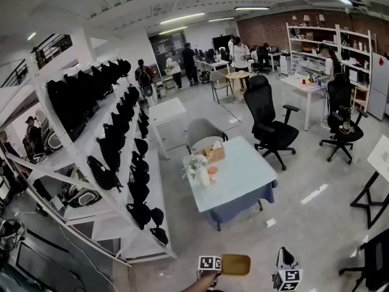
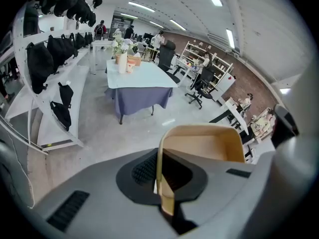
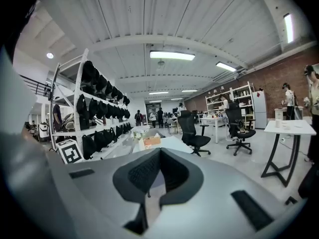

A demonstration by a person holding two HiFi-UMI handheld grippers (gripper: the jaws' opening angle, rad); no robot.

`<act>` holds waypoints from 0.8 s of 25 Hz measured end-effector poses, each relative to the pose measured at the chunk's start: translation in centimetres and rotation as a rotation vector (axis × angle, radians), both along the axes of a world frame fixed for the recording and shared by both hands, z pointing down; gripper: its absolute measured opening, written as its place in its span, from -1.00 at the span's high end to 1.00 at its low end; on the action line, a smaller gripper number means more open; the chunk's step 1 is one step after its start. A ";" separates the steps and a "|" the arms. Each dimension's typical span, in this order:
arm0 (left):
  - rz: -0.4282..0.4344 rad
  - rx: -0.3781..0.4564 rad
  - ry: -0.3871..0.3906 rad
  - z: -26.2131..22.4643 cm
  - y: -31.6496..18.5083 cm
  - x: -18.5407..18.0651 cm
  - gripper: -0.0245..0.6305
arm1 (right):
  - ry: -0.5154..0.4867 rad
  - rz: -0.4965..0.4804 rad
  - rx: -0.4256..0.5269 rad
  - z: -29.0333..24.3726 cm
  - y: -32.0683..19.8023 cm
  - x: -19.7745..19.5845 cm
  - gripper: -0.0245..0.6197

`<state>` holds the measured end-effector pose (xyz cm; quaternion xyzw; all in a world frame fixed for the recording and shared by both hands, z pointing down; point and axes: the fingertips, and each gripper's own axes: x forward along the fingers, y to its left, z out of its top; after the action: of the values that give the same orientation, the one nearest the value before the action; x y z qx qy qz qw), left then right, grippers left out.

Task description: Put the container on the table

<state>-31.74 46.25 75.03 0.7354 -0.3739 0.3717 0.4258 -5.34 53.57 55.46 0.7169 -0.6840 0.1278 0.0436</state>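
Head cam sits up high, looking forward and steeply down over the whole room. The tabletop (image 1: 243, 178) is mid-frame and well off, and the left tongs (image 1: 220, 265) and right tongs (image 1: 285, 260) just peek in at the bottom edge. The left tongs cam looks along its tongs, tipped down at the floor (image 2: 99, 128), with the tabletop further ahead. The right one sits about level, so you get loads of ceiling (image 3: 164, 29). All three share the tabletop, bag rack (image 1: 91, 132) and black chair (image 1: 267, 117).
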 end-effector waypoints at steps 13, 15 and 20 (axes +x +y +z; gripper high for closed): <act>-0.049 0.004 -0.018 -0.8 -2.2 0.2 0.90 | -0.003 -0.048 0.029 0.0 -2.3 0.8 0.93; -0.046 -0.002 -0.019 -0.9 -2.6 0.8 0.90 | -0.013 -0.047 0.033 -0.1 -3.0 1.1 0.93; -0.041 -0.010 -0.019 0.0 -5.1 2.5 0.90 | -0.008 -0.040 0.033 0.3 -5.5 2.4 0.93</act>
<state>-29.19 41.13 75.03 0.7220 -0.3910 0.3715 0.4334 -2.96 48.04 55.81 0.7030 -0.7005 0.1186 0.0317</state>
